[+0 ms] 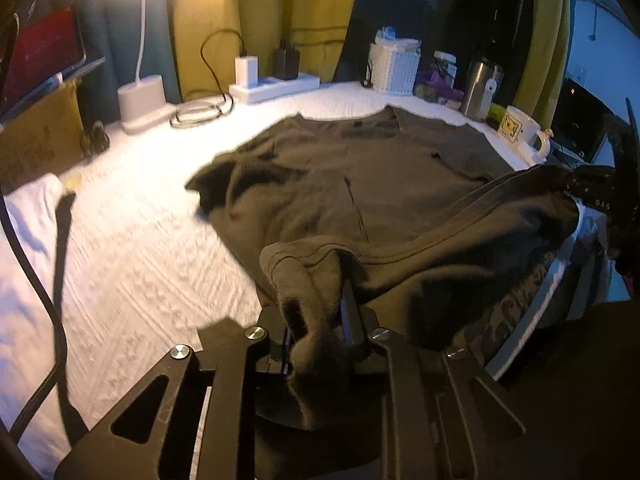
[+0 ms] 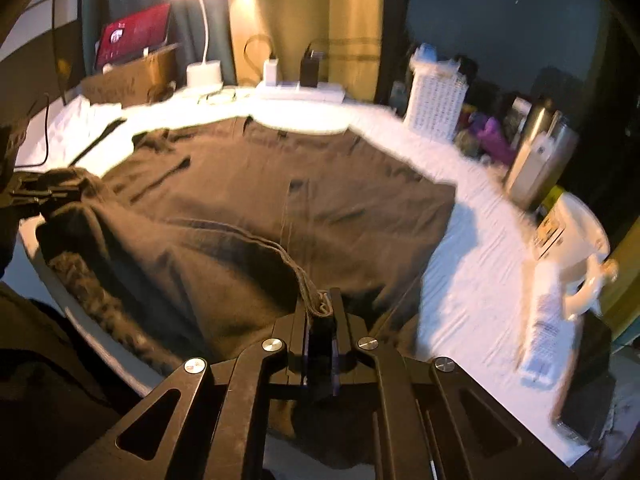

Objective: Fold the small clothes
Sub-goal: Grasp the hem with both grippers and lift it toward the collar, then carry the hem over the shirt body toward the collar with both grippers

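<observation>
We see a dark brown shirt [image 1: 360,168] spread flat on a white-covered table [image 1: 132,248], its near hem lifted toward us. Our left gripper [image 1: 320,316] has its jaws pinched on a bunched hem corner — cloth spills between them. Our right gripper [image 2: 322,312] is clamped nearly closed on the other hem corner. A white basket [image 2: 436,100] stands beyond — well apart.

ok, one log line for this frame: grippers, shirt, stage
left gripper: shut on shirt hem | right gripper: shut on shirt hem | shirt: spread on table, near edge lifted | stage: fold not yet made
</observation>
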Demonstrator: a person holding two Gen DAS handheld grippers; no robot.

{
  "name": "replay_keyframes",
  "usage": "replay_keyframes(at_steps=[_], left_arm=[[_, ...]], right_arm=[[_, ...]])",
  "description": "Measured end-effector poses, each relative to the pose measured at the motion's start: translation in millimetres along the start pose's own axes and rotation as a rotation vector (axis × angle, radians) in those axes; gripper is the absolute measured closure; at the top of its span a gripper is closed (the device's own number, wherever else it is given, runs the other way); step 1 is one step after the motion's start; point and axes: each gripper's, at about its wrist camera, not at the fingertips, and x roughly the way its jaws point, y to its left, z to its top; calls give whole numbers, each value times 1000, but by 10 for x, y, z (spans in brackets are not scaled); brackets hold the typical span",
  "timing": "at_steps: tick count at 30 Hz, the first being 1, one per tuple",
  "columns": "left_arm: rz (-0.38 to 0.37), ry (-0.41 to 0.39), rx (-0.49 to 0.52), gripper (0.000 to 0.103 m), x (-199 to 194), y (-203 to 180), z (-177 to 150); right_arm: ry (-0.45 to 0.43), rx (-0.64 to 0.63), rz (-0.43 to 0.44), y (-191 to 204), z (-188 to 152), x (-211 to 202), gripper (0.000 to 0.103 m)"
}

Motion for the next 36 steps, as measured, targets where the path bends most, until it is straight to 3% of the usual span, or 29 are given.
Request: replay_keyframes(at_steps=[9, 24, 29, 36], left_arm=[[58, -97, 30, 86, -168, 6, 302], [164, -231, 99, 86, -104, 32, 884], [180, -237, 98, 86, 22, 104, 1060], [193, -187, 113, 86, 328, 243, 1222]], right_arm=[[-112, -30, -57, -130, 404, -175, 96], [-229, -14, -115, -383, 1010, 18, 96], [-241, -7, -119, -457, 1203, 164, 96], [-205, 14, -113, -572, 1298, 509, 96]])
